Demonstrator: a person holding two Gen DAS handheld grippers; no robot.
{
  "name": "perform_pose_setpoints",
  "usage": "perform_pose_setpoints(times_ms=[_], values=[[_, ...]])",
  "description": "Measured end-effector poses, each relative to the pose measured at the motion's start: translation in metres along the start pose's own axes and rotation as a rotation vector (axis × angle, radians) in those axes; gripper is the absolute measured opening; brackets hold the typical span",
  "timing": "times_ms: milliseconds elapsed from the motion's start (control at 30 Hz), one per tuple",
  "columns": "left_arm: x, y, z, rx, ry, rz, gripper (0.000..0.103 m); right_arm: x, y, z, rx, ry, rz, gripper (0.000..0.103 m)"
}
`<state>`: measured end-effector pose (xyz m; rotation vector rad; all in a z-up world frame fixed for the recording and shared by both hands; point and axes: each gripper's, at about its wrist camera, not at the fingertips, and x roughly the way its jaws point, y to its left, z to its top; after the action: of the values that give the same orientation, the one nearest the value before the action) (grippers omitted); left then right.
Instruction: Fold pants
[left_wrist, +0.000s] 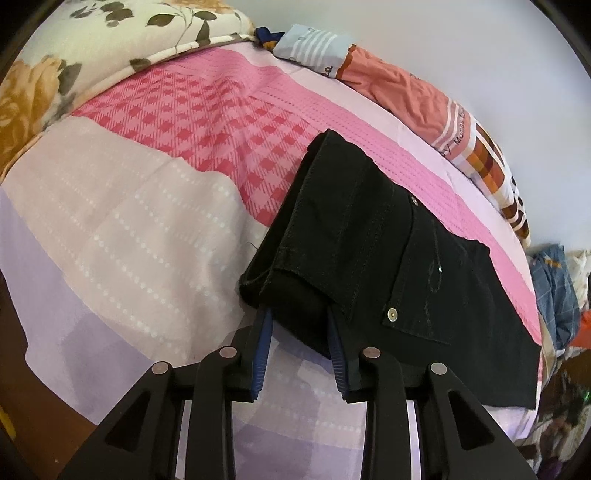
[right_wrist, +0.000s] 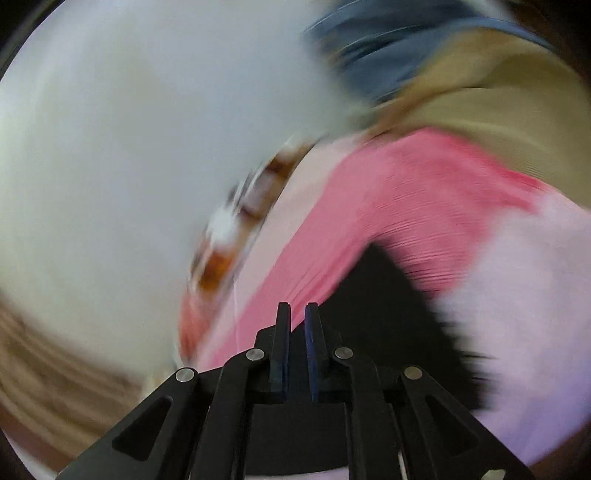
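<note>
Black pants (left_wrist: 373, 254) lie folded on the pink and lilac bedspread (left_wrist: 155, 206), waistband and riveted pocket facing up. My left gripper (left_wrist: 298, 314) is at the folded near edge, its blue-padded jaws around a thick fold of the black cloth. In the right wrist view, which is heavily blurred, my right gripper (right_wrist: 297, 306) has its jaws nearly together with a narrow gap and nothing between them. It is over the edge of the black pants (right_wrist: 384, 314).
A floral quilt (left_wrist: 74, 48) lies at the back left. Folded orange, striped and checked bedding (left_wrist: 424, 96) lines the wall side of the bed. A pile of clothes (left_wrist: 557, 291) sits at the far right.
</note>
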<state>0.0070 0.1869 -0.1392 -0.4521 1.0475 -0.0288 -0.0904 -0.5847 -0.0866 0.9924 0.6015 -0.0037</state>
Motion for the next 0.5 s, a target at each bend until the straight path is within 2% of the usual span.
perform_pose_setpoints(times_ms=[100, 167, 200, 233, 333, 500], values=[[0.000, 0.001, 0.000, -0.002, -0.002, -0.005, 0.032, 0.068, 0.071, -0.023, -0.251, 0.206, -0.020, 0.014], [0.000, -0.001, 0.000, 0.019, -0.009, 0.006, 0.032, 0.122, 0.119, -0.054, -0.387, 0.367, 0.033, 0.024], [0.000, -0.003, -0.001, 0.030, -0.014, 0.013, 0.032, 0.144, 0.138, -0.069, -0.439, 0.419, 0.054, 0.039], [0.001, -0.004, -0.001, 0.035, -0.017, 0.016, 0.032, 0.160, 0.152, -0.082, -0.480, 0.454, 0.070, 0.048], [0.001, -0.003, -0.001, 0.037, -0.022, 0.013, 0.032, 0.220, 0.190, -0.125, -0.605, 0.554, 0.091, 0.049], [0.000, -0.004, -0.002, 0.052, -0.030, 0.021, 0.032, 0.296, 0.225, -0.158, -0.693, 0.653, 0.101, 0.049]])
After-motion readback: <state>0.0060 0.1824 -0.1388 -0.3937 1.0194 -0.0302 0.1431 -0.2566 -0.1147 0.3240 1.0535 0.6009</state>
